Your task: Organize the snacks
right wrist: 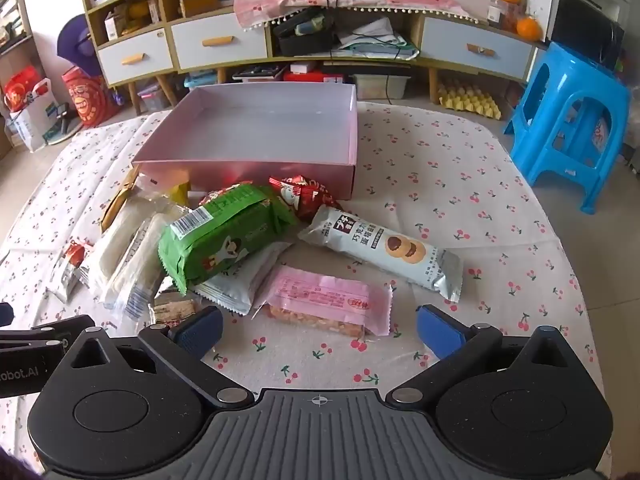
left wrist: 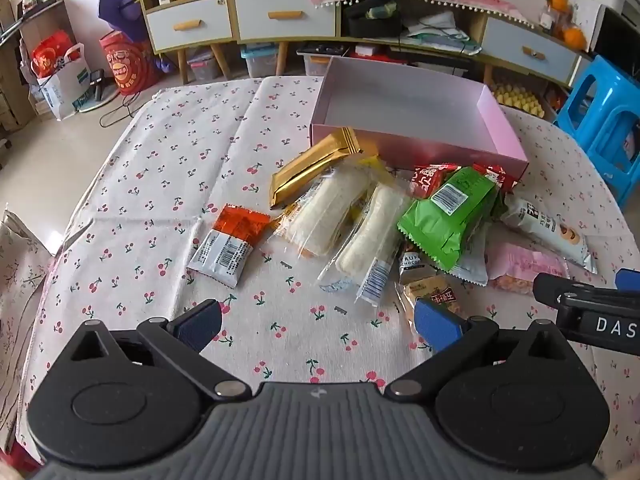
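Note:
A pile of wrapped snacks lies on the cherry-print tablecloth before an empty pink box (left wrist: pixel 420 148) (right wrist: pixel 256 168). In it are a green packet (left wrist: pixel 448 216) (right wrist: pixel 224 236), a gold bar (left wrist: pixel 316 164), two clear-wrapped white cakes (left wrist: pixel 324 212), an orange-and-white packet (left wrist: pixel 228 246), a grey biscuit roll (right wrist: pixel 384 250) and a pink peanut bar (right wrist: pixel 328 304). My left gripper (left wrist: pixel 318 326) hovers open over bare cloth just short of the pile. My right gripper (right wrist: pixel 320 330) is open too, its fingers either side of the pink bar's near edge, not touching it.
A blue plastic stool (right wrist: pixel 568 120) stands off the table's right side. Behind the table runs a low cabinet (right wrist: pixel 224 46) with drawers and clutter. Bags (left wrist: pixel 60 76) sit on the floor at far left. The right gripper's body (left wrist: pixel 592 312) shows at the left view's right edge.

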`<state>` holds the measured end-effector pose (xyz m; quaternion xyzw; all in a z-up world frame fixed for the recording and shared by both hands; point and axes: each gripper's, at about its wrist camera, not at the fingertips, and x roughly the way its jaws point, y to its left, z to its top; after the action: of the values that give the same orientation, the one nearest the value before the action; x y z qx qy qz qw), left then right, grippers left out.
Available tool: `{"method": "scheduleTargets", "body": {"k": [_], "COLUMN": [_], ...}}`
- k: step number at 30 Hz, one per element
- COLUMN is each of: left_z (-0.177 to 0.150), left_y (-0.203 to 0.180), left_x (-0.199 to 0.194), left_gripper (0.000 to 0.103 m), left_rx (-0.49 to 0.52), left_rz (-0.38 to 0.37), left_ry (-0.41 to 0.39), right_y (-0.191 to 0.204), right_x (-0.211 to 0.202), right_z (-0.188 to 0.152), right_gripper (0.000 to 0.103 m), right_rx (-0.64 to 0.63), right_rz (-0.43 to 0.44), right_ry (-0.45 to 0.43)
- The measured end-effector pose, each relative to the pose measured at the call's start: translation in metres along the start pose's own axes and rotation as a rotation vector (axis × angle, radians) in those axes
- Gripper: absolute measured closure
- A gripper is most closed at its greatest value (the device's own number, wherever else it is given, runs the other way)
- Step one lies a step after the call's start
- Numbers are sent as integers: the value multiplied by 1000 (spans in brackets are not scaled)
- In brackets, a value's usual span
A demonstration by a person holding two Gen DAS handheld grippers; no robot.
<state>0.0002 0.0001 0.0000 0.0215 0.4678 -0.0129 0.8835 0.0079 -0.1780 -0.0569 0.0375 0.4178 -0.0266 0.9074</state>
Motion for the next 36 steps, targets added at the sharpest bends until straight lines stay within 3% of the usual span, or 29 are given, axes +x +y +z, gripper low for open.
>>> {"method": "scheduleTargets", "body": {"k": [36], "left_z": [-3], "left_y": [-1], "left_x": [7], "left_gripper": [0], "left_rx": [7], "left_rz": [-10], "left_ry": [48], "right_y": [-1], "right_x": [0], "right_z": [0], "right_gripper": [0], "right_rx": [2], "right_rz": [-6], "right_ry": [15]}}
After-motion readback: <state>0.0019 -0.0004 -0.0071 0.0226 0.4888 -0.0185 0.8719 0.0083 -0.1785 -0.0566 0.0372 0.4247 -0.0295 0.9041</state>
